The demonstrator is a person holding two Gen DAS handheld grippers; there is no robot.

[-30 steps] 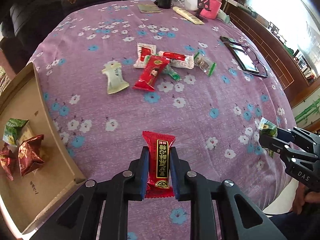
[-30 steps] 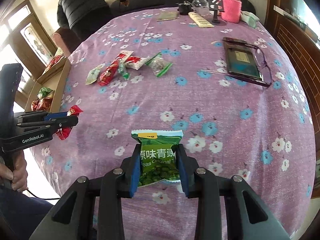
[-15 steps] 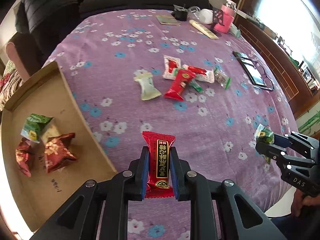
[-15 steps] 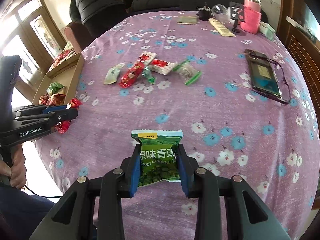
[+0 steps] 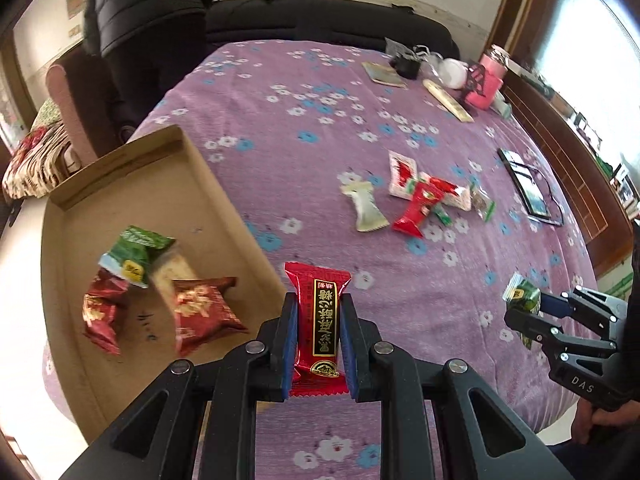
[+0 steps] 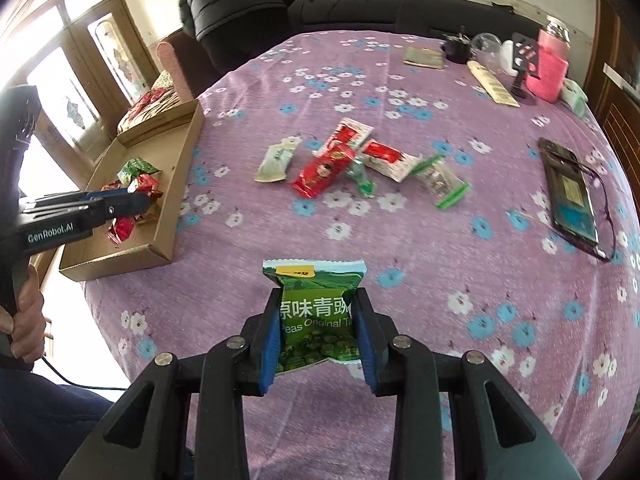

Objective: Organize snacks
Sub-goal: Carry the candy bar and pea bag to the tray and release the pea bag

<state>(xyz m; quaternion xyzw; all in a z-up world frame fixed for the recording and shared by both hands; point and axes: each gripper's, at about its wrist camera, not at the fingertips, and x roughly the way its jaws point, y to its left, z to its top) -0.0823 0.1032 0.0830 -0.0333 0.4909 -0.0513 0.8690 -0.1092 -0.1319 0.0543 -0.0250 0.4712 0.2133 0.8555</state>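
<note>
the left gripper (image 5: 318, 330) at the bottom centre of its frame is clamped on a glossy red candy packet (image 5: 319, 316) with crimped ends, held just right of the shallow cardboard box (image 5: 224, 200) at left. inside the box lie a green foil pack (image 5: 134, 254) and two crinkled dark red packs (image 5: 202, 312). the right gripper (image 6: 318, 336) at the bottom centre of its frame pinches a shiny green pea packet (image 6: 316, 312) above the purple flowered cloth (image 6: 420, 272). loose wrappers (image 6: 340, 160) cluster mid-frame.
</note>
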